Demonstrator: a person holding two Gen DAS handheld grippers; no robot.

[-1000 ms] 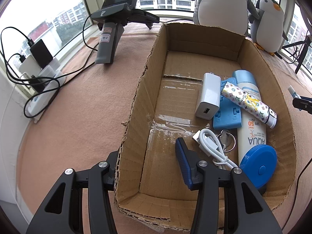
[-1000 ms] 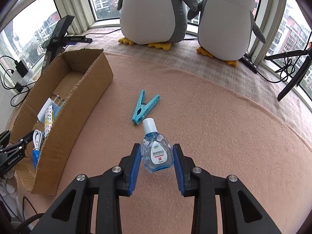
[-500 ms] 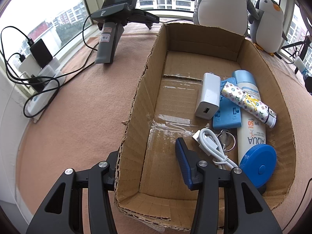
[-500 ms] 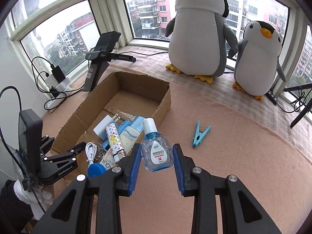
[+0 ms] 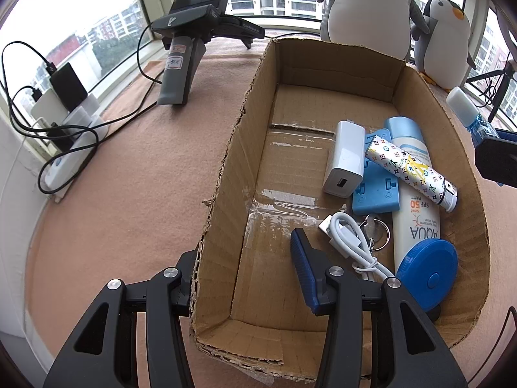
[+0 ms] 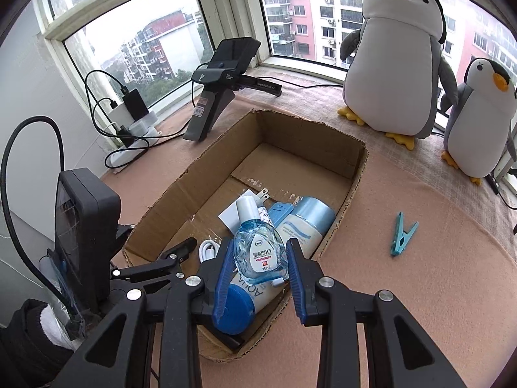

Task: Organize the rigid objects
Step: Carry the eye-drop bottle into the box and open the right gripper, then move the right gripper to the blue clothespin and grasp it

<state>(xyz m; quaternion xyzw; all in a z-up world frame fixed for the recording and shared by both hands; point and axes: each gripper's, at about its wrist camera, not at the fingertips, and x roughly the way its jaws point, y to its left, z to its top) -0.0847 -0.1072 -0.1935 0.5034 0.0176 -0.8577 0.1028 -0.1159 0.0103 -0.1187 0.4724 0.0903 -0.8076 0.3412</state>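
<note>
- Right gripper point(image 6: 257, 266): blue-padded fingers point(image 6: 223, 278) clamped on the sides of a small eye-drop bottle point(image 6: 260, 252); bottle upright, white cap uppermost, "15ml" label facing the camera.
- Eye-drop bottle position: carried in the air above the near right part of the cardboard box point(image 6: 352, 174), over the sunscreen bottle point(image 6: 303, 226); in the left wrist view seen at the right edge point(image 5: 468, 113), level with the box's right wall.
- Left gripper point(image 5: 245, 274): fingers spread wide and holding nothing; one finger outside the box, touching the torn left wall, the blue-padded finger point(image 5: 302, 268) inside above the box floor, so that the wall point(image 5: 223, 177) stands between the two.
- Box contents, grouped toward the right side: white charger point(image 5: 344, 158); blue flat plastic piece point(image 5: 376, 187) under it; patterned tube point(image 5: 410, 168) lying across the sunscreen bottle point(image 5: 415, 226); coiled white cable point(image 5: 349, 239); key ring point(image 5: 376, 234); round blue tape measure point(image 5: 426, 273) at the near right corner.
- Left half of the box floor: bare cardboard with strips of clear tape.
- Outside the box: teal clothespin point(image 6: 402, 232) on the pink cloth, well apart from the box's right wall.
- Background: two penguin plush toys point(image 6: 397, 64) by the window.
</note>
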